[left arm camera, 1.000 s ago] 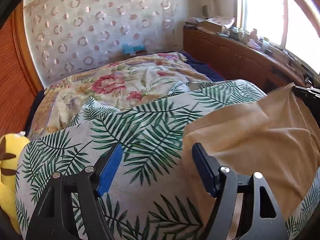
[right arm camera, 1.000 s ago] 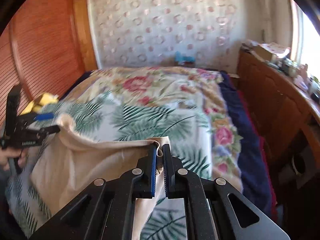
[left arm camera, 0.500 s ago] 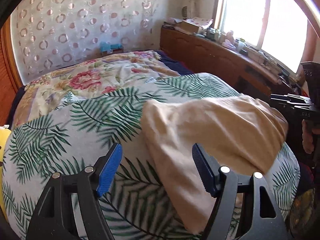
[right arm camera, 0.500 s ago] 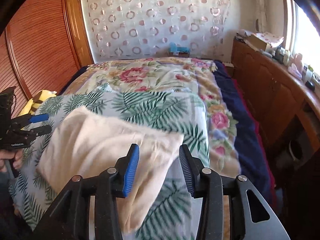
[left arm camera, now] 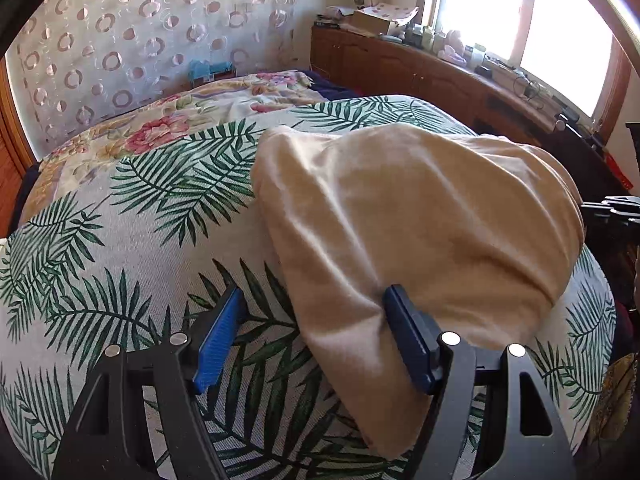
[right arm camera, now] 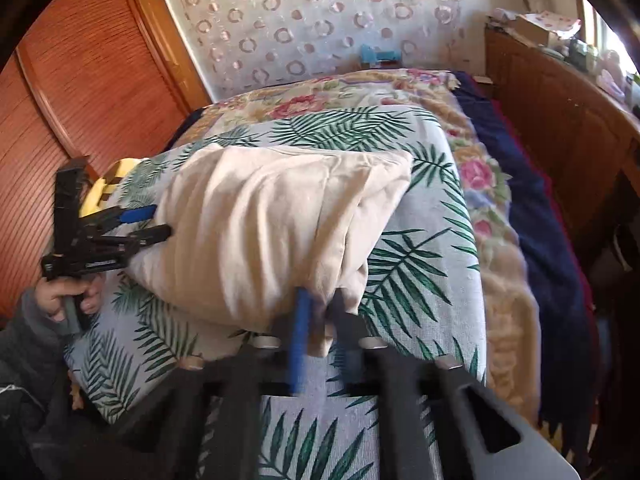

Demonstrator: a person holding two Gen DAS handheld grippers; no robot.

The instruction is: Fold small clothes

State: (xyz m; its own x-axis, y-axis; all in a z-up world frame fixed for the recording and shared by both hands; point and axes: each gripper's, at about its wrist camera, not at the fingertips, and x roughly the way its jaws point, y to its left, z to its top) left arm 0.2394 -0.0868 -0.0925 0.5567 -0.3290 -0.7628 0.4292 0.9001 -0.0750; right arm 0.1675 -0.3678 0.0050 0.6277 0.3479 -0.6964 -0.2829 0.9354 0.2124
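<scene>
A cream garment [left arm camera: 420,220] lies folded over on the palm-leaf sheet [left arm camera: 120,260]; it also shows in the right wrist view [right arm camera: 260,232]. My left gripper [left arm camera: 312,336] is open, its jaws wide apart around the garment's near left corner, the right pad [left arm camera: 408,336] touching the cloth. In the right wrist view the left gripper [right arm camera: 148,222] sits at the garment's left edge. My right gripper [right arm camera: 320,320] is blurred by motion, its jaws narrowly apart around the garment's near right corner.
A floral quilt [left arm camera: 192,120] covers the far bed. A wooden cabinet [left arm camera: 460,76] with clutter runs along the right under the window. A wooden sliding door [right arm camera: 80,100] stands left. A yellow plush toy [right arm camera: 108,184] lies at the bed's left edge.
The right gripper let go of the lifted garment, which dropped flat. Both grippers then moved in low to the garment's near corners, the right one narrowing around the cloth.
</scene>
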